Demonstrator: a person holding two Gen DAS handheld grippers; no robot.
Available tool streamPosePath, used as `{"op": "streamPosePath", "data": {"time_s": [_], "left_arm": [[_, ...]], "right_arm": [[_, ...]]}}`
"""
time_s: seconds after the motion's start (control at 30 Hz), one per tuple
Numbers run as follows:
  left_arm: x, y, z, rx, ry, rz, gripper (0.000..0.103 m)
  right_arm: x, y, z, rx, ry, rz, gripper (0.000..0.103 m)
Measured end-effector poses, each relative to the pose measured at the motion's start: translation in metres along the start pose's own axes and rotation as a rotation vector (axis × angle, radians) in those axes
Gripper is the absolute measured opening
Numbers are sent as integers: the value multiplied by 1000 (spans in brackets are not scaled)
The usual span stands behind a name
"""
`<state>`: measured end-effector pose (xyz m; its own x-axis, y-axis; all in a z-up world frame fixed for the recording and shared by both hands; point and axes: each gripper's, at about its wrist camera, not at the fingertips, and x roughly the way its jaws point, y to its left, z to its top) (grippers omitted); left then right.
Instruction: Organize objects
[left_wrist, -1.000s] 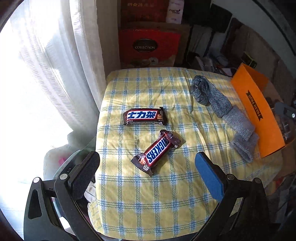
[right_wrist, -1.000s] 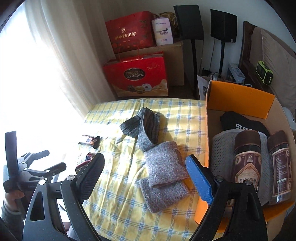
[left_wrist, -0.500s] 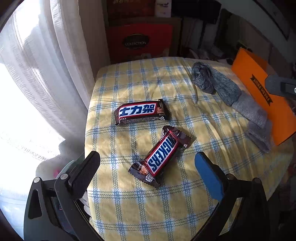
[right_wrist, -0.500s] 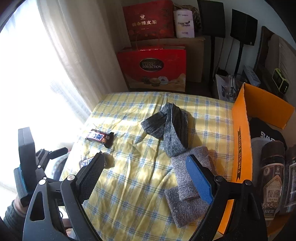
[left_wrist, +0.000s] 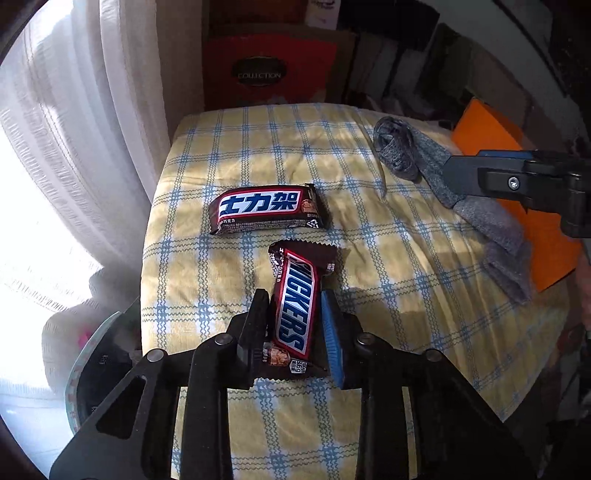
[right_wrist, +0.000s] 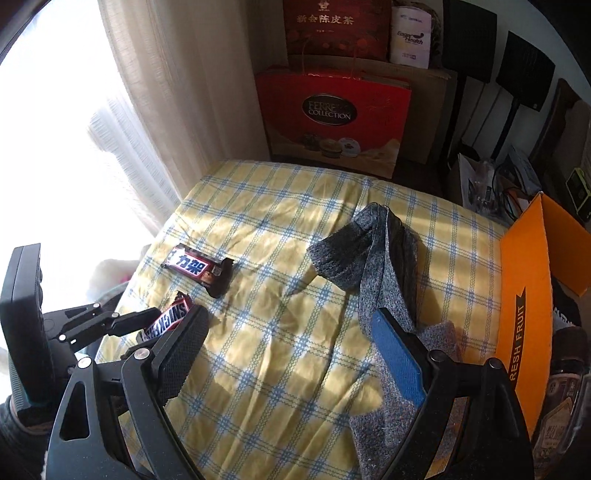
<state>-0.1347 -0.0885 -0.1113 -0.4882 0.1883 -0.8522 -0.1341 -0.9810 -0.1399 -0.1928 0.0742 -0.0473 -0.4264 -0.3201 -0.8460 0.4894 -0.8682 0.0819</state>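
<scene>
Left wrist: Snickers bar (left_wrist: 295, 306) half-hidden

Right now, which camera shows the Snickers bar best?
The left wrist view: the Snickers bar fills the centre, label readable, pinched by the left tool. The right wrist view shows only one end of it, partly hidden behind the tools.

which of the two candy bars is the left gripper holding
The Snickers bar with English lettering, clamped between the left gripper fingers. The other bar, with Chinese lettering, lies free on the checked cloth beyond it.
</scene>
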Motion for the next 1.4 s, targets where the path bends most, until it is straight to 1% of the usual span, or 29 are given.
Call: {"op": "streamPosePath", "data": {"time_s": [0.1, 0.17, 0.27, 0.37, 0.47, 0.53, 0.67, 0.73, 0.83, 0.9, 1.13, 1.17, 1.2, 1.23, 1.3, 1.4], "left_arm": [[-4, 10, -1, -53, 17, -27, 27], [-9, 19, -4, -100, 21, -21, 27], [-14, 32, -9, -147, 11, -21, 27], [-17, 42, -14, -180, 8, 6, 27], [-17, 49, -17, -204, 10, 10, 27], [-18, 50, -18, -208, 6, 13, 27], [-19, 49, -20, -205, 1, 26, 27], [-18, 50, -20, -210, 1, 24, 27], [-17, 49, -18, -210, 8, 25, 27], [-15, 50, -16, -202, 15, 23, 27], [-10, 52, -13, -234, 15, 12, 28], [-10, 52, -12, -237, 12, 13, 28], [-9, 51, -12, -235, 8, 15, 28], [-9, 50, -12, -231, 4, 20, 28], [-9, 49, -11, -232, -5, 29, 28], [-9, 49, -11, -232, -11, 37, 27]], "right_arm": [[13, 8, 7, -35, 36, 6, 91], [23, 16, 12, -73, 57, 3, 89], [39, 30, 23, -116, 79, 30, 85], [51, 42, 33, -149, 61, 71, 84], [60, 53, 41, -169, 50, 105, 84], [66, 62, 44, -191, 46, 122, 83], [80, 79, 45, -261, 57, 122, 82], [90, 84, 44, -280, 79, 122, 77], [104, 86, 44, -275, 114, 134, 75], [110, 85, 43, -259, 128, 175, 75], [109, 84, 40, -262, 134, 236, 76], [108, 84, 40, -271, 137, 231, 76], [108, 83, 39, -279, 140, 227, 74], [108, 83, 38, -287, 138, 219, 69], [106, 82, 37, -303, 131, 201, 65], [107, 82, 37, -318, 118, 189, 64]]}}
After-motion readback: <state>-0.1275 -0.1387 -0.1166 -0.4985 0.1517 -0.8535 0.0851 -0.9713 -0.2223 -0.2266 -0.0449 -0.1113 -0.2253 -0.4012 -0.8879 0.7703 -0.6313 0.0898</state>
